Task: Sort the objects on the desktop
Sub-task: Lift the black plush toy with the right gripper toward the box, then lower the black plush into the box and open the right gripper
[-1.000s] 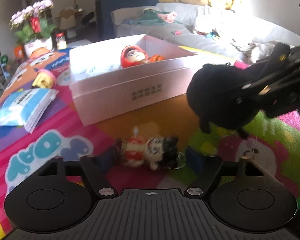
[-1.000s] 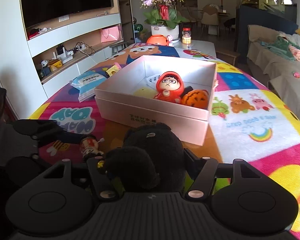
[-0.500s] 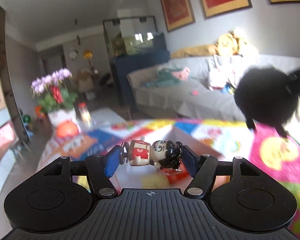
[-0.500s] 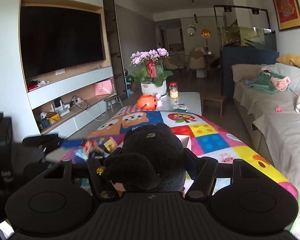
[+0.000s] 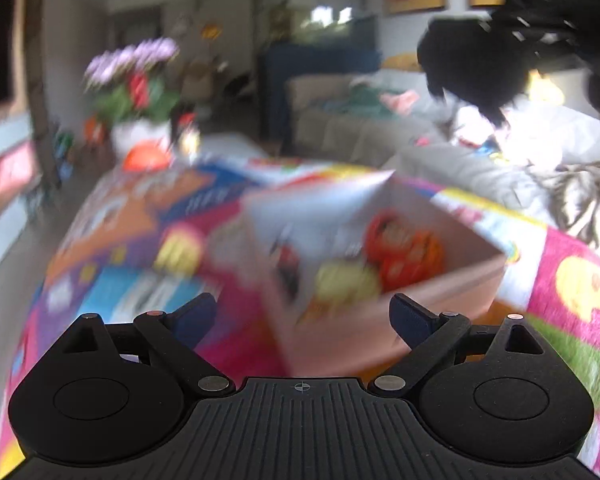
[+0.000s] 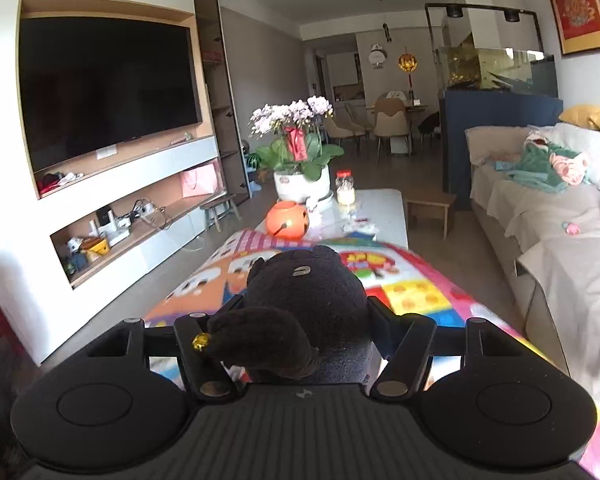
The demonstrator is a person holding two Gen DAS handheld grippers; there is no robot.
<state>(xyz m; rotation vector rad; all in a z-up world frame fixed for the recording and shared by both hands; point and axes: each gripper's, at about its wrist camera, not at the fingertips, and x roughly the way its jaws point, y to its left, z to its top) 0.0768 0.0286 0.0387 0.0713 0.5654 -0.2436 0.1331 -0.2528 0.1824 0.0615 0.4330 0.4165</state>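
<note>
The left wrist view is blurred by motion. My left gripper (image 5: 302,314) hangs over the near corner of the open pink box (image 5: 452,280), its jaws opening wide with nothing between them. A small red and dark blur (image 5: 287,262) inside the box by its left wall looks like the little doll. A red hooded figure (image 5: 384,236), an orange pumpkin toy (image 5: 424,256) and a yellow item (image 5: 346,282) also lie in the box. My right gripper (image 6: 306,320) is shut on a black plush toy (image 6: 312,304), held high; that plush (image 5: 472,68) shows at the upper right.
A colourful cartoon cloth (image 6: 420,292) covers the table. Beyond its far end stand a flower pot (image 6: 300,184), an orange pumpkin bucket (image 6: 287,220) and a jar (image 6: 345,190). A blue packet (image 5: 140,296) lies left of the box. A sofa (image 6: 548,216) runs along the right.
My left gripper lifted the little doll over the box, then spread its jaws and the doll left them. My right gripper rose with the black plush, and the box dropped out of its view.
</note>
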